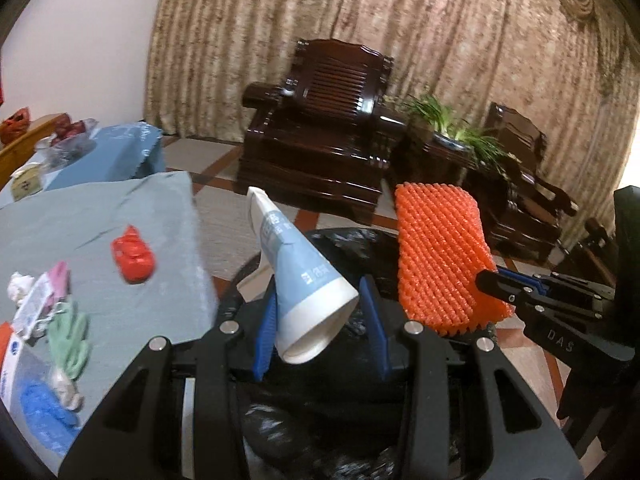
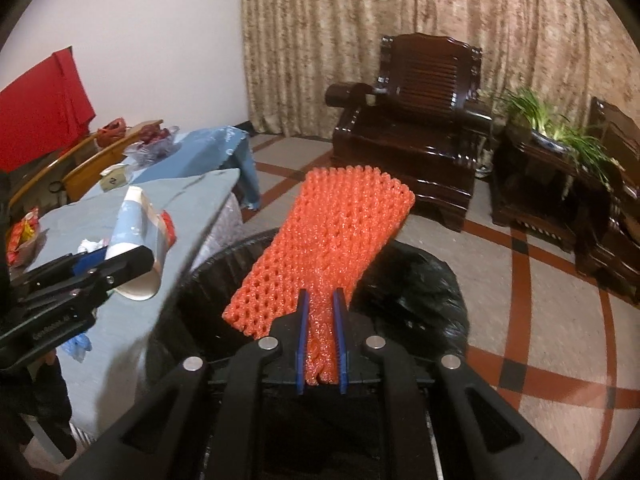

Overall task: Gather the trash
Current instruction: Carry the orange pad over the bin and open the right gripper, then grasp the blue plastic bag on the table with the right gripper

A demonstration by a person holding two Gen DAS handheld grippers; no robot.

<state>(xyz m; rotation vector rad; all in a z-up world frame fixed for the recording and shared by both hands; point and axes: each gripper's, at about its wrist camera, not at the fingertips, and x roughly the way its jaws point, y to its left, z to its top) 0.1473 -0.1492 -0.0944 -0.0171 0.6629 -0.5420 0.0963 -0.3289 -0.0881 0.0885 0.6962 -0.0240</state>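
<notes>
A crushed blue-and-white paper cup (image 1: 296,272) sits between the blue pads of my left gripper (image 1: 320,320), which is shut on it; the same cup (image 2: 136,232) and left gripper (image 2: 120,264) show at the left of the right wrist view. My right gripper (image 2: 322,320) is shut on an orange foam net (image 2: 336,228), pinching its near end flat. The net (image 1: 440,256) and right gripper (image 1: 504,284) also appear at the right of the left wrist view. Both hover over a bin lined with a black bag (image 2: 420,280), whose rim (image 1: 352,240) lies just beyond the cup.
To the left stands a table under a grey-blue cloth (image 1: 120,208) with a red scrap (image 1: 134,254), a green glove (image 1: 70,340), blue material (image 1: 44,412) and paper bits. A dark wooden armchair (image 1: 316,140) and a potted plant (image 1: 452,128) stand beyond on the tiled floor.
</notes>
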